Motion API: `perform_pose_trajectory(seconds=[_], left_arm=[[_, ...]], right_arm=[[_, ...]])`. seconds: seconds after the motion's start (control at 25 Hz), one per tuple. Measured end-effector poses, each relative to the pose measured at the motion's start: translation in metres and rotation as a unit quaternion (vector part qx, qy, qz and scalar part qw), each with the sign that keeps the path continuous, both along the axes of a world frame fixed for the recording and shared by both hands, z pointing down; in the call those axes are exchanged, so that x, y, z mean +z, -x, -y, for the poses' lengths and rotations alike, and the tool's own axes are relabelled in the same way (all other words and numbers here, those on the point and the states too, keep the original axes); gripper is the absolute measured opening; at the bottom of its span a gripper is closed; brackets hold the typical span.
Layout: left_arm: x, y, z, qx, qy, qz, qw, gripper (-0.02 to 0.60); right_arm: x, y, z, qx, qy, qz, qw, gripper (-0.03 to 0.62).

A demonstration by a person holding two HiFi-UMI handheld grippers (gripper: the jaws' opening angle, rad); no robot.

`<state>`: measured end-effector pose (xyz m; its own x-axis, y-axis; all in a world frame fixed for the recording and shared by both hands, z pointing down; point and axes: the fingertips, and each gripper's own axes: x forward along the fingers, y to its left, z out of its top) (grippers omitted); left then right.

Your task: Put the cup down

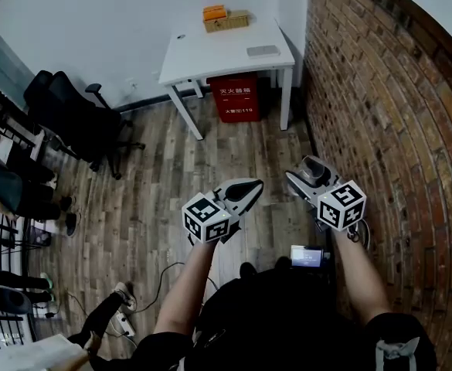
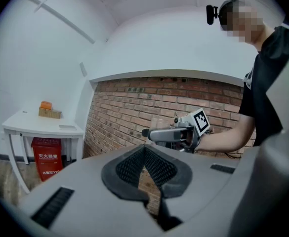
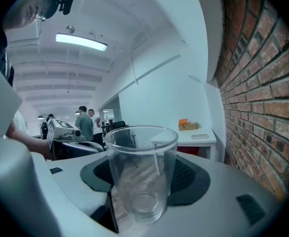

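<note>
Right hand-held gripper (image 1: 312, 172) holds the cup (image 3: 140, 172) across its side walls, jaws spread wide to span it. The cup is carried in mid-air above the floor (image 1: 156, 168), not yet set down. Left hand-held gripper (image 1: 241, 194), at 9 o'clock, is closed and empty. The counter (image 1: 233, 52), the likely set-down surface, stands well apart at 12 o'clock.

White table (image 1: 218, 52) beside brick wall (image 1: 380, 130); red box (image 1: 236, 99) beneath, perhaps a cabinet.
</note>
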<state>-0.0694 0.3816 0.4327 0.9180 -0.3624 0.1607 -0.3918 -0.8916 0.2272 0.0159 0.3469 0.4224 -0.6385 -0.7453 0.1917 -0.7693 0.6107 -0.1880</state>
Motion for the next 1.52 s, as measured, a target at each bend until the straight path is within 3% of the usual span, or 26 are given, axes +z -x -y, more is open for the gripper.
perform_pose_trajectory(seconds=[1.52], left_arm=[[0.006, -0.012, -0.007, 0.015, -0.001, 0.004, 0.9999, 0.008]], right_arm=[[0.001, -0.019, 0.0, 0.031, 0.008, 0.01, 0.999, 0.281]])
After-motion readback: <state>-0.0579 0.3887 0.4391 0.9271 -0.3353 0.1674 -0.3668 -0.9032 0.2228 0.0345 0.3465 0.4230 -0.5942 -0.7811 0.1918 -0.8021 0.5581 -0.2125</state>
